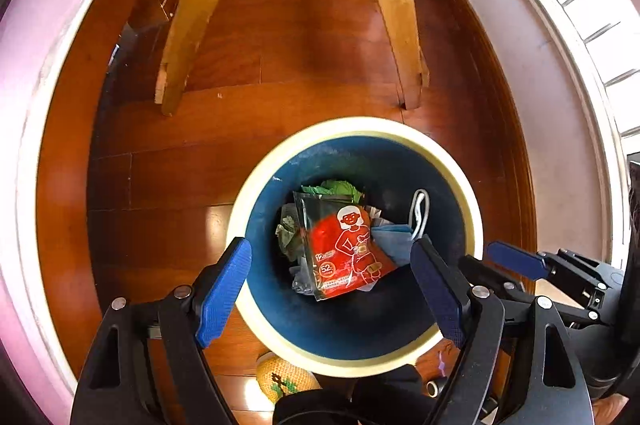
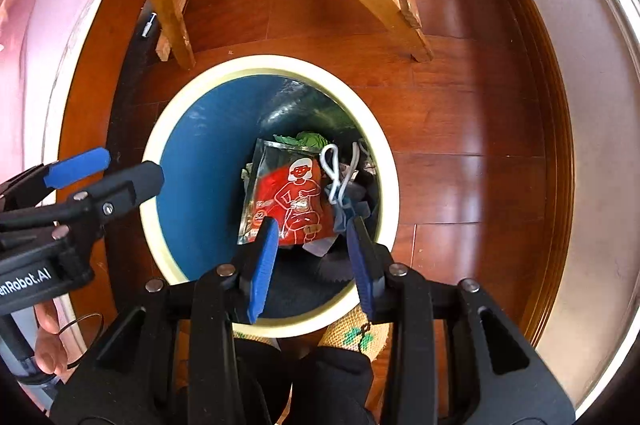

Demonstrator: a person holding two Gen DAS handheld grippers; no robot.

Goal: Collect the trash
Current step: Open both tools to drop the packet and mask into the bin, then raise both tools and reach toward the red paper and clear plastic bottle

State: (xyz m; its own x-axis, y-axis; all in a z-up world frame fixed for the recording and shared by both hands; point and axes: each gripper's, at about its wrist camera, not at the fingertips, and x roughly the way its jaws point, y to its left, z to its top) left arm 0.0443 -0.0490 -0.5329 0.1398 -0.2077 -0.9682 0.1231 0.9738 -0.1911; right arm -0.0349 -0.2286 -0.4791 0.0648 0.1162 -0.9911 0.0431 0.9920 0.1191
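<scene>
Two grippers: both hang above the mouth of the bin, each with nothing between its blue pads.
Left gripper (image 1: 332,289): jaws spread wide, one finger over the bin's near-left rim, the other over its right side; empty.
Right gripper (image 2: 312,257): jaws parted, a narrower gap than the left's, over the bin's near rim; empty.
Woven slippers (image 2: 354,335): tan knit with a green stitched motif, on the floor just beside the bin's near edge.
Round bin with cream rim and dark blue inner wall (image 1: 256,185): stands upright on the floor, seen from straight above.
Red and clear plastic packet with a white line drawing of a woman (image 1: 346,249): lies on top of the trash inside the bin, tilted.
Blue face mask with white ear loops (image 1: 400,237): in the bin, touching the packet's right edge.
Crumpled green wrapper (image 1: 340,188): in the bin, at the packet's far edge.
Reddish-brown wooden plank floor (image 1: 280,37): carries everything.
Pale wooden chair legs (image 1: 192,25): on the floor beyond the bin's far edge.
</scene>
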